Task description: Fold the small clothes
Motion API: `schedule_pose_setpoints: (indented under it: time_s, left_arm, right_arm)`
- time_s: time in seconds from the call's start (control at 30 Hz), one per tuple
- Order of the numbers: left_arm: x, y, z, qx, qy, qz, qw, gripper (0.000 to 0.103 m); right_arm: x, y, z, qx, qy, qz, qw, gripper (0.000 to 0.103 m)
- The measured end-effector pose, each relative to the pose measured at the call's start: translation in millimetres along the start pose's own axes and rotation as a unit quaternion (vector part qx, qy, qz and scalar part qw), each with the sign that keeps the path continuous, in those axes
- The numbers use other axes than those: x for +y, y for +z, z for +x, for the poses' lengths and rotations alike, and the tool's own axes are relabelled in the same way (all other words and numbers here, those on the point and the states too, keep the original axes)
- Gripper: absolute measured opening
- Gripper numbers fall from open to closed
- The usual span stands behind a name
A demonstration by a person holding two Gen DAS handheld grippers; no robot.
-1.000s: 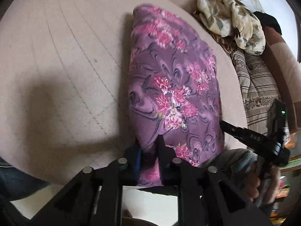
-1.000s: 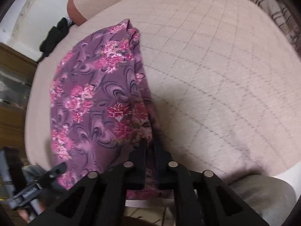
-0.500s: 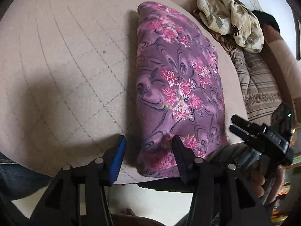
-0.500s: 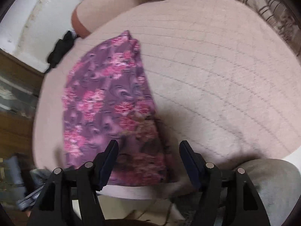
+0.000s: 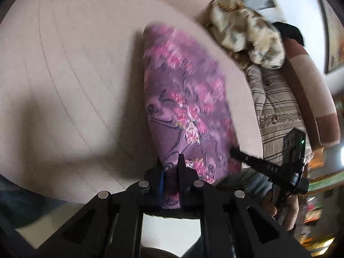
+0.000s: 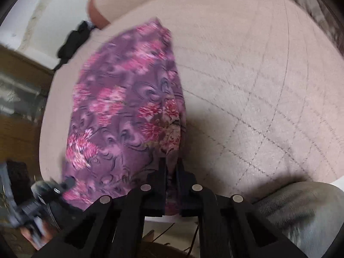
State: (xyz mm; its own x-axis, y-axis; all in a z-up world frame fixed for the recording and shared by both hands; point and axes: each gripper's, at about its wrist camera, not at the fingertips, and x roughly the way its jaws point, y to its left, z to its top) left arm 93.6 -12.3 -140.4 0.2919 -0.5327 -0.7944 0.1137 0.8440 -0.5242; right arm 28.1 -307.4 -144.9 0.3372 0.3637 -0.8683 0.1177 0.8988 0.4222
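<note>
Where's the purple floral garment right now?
The purple floral garment lies lengthwise on the beige quilted cushion, its near corners pinched by the left claw and the right claw.

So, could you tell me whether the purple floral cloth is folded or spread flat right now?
Folded: the purple floral cloth lies as a narrow strip with a doubled long edge, its near end pinched by both the left gripper and the right gripper.

Beige quilted sofa seat (image 5: 71, 68), striped cushion (image 5: 277, 99) — white wall (image 6: 53, 10)
</note>
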Motion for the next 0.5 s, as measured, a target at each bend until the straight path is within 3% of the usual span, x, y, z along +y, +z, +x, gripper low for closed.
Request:
schedule_pose_setpoints:
  time_s: [0.07, 0.13, 0.17, 0.23, 0.27, 0.3, 0.33, 0.37, 0.4, 0.5]
  left_arm:
    - [1.2, 0.9, -8.8, 0.004, 0.010, 0.012, 0.9999, 0.010]
    - [14.2, -0.9, 7.4, 0.026, 0.024, 0.007, 0.9993, 0.012]
    - [19.5, -2.7, 17.1, 0.036, 0.043, 0.010, 0.9984, 0.014]
    - [26.5, -6.0, 23.8, 0.046, 0.076, 0.007, 0.9960, 0.019]
    - [27.3, -6.8, 17.8, 0.036, 0.070, 0.011, 0.9968, 0.019]
    - [25.5, -5.6, 8.9, 0.019, 0.062, 0.017, 0.9977, 0.025]
    - [22.1, -1.2, -1.9, 0.000, 0.057, 0.025, 0.9981, 0.031]
    - [18.8, 4.9, -9.8, -0.015, 0.057, 0.030, 0.9978, 0.050]
    - [16.0, 14.3, -17.0, -0.030, 0.060, 0.033, 0.9972, 0.065]
    - [8.8, 55.7, -25.8, -0.051, 0.057, 0.029, 0.9966, 0.066]
  right_arm:
    - [3.7, -10.5, 6.6, 0.018, 0.015, -0.002, 1.000, 0.007]
    - [-5.2, -13.4, 26.3, 0.050, 0.003, 0.024, 0.998, 0.010]
    - [-8.1, -12.1, 31.3, 0.059, -0.009, 0.035, 0.998, 0.019]
    - [-8.8, -8.3, 18.6, 0.024, -0.003, 0.044, 0.999, 0.019]
    - [-5.3, -6.6, 2.7, -0.012, 0.011, 0.038, 0.999, 0.029]
    - [-2.0, -4.6, -8.2, -0.032, 0.022, 0.031, 0.999, 0.052]
    - [3.5, 1.1, -21.8, -0.056, 0.034, 0.016, 0.998, 0.064]
    - [8.7, 9.4, -29.8, -0.070, 0.042, 0.003, 0.997, 0.080]
    - [13.1, 21.3, -35.2, -0.078, 0.050, -0.010, 0.996, 0.084]
    - [22.0, 71.4, -36.8, -0.089, 0.068, -0.018, 0.994, 0.088]
